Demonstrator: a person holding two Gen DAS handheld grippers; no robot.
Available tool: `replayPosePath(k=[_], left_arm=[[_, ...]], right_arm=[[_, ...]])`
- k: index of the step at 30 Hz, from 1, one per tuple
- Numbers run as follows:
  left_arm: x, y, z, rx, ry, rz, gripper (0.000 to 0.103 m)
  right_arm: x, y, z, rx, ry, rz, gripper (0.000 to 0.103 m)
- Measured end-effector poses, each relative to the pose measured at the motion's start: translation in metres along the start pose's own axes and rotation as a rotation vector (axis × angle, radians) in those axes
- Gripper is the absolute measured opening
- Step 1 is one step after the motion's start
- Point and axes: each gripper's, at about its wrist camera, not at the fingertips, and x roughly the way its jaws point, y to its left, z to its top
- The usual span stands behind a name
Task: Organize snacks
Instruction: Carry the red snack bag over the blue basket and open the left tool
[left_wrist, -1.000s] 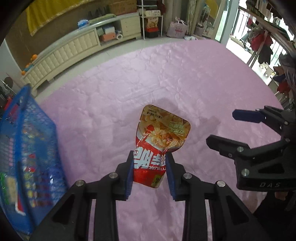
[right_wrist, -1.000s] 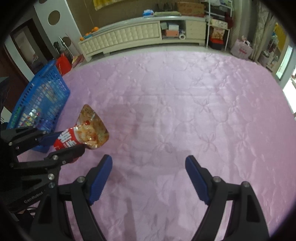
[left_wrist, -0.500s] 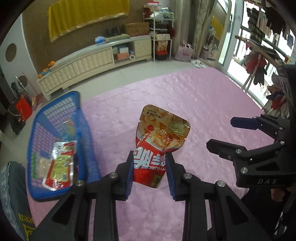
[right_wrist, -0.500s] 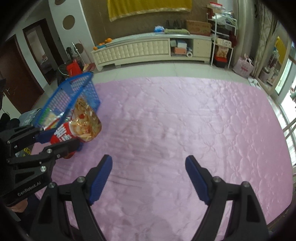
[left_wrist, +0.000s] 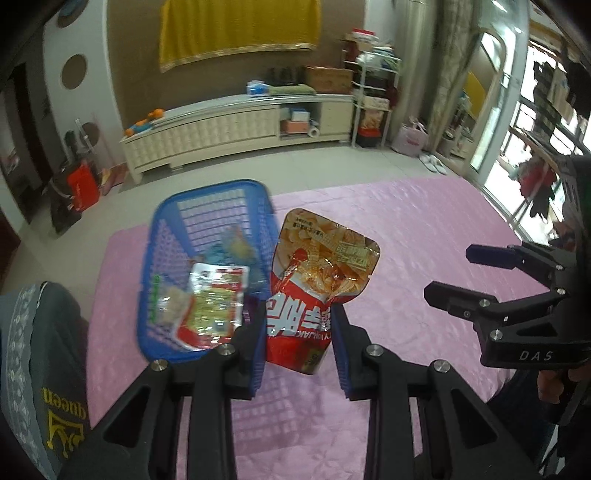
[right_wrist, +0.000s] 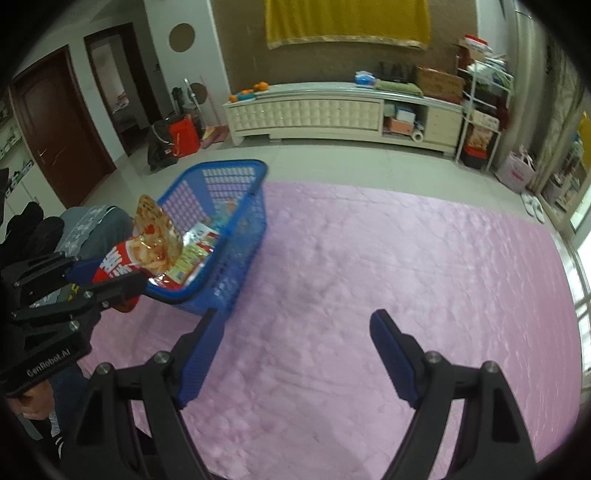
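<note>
My left gripper (left_wrist: 298, 343) is shut on a red and orange snack bag (left_wrist: 314, 291), held upright in the air just right of a blue plastic basket (left_wrist: 210, 195). The basket lies on the pink quilt and holds several snack packets (left_wrist: 212, 302). In the right wrist view the same snack bag (right_wrist: 147, 243) hangs over the basket's near left rim (right_wrist: 177, 295), gripped by the left gripper (right_wrist: 107, 277). My right gripper (right_wrist: 295, 354) stands open above bare pink quilt, nothing between its fingers; it also shows at the right as the right gripper (left_wrist: 458, 275).
A pink quilt (right_wrist: 369, 277) covers the surface under both grippers. A person's knee in grey fabric (left_wrist: 40, 350) sits at the left by the basket. Beyond the quilt lie tiled floor, a long white cabinet (left_wrist: 229, 129) and a metal shelf rack (left_wrist: 373, 92).
Both grippers have risen and swung left. The blue basket has come from the left edge to the middle of view, and the held snack bag now sits beside and partly over it.
</note>
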Motion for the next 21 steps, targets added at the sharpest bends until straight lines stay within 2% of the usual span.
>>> replayPosePath(k=[4, 7, 11, 21], left_arm=[[-0.004, 0.024, 0.0, -0.052, -0.002, 0.011, 0.029], [0.001, 0.038, 0.004, -0.096, 0.026, 0.025, 0.029], [0.009, 0.05, 0.006, -0.115, 0.034, 0.027, 0.03], [0.054, 0.07, 0.001, -0.169, 0.102, 0.0, 0.03]], right_arm=[[0.007, 0.019, 0.014, -0.04, -0.003, 0.012, 0.084], [0.011, 0.03, 0.02, -0.06, -0.007, 0.018, 0.084], [0.024, 0.043, 0.027, -0.073, 0.006, 0.022, 0.084], [0.068, 0.036, 0.029, -0.042, 0.082, 0.019, 0.084]])
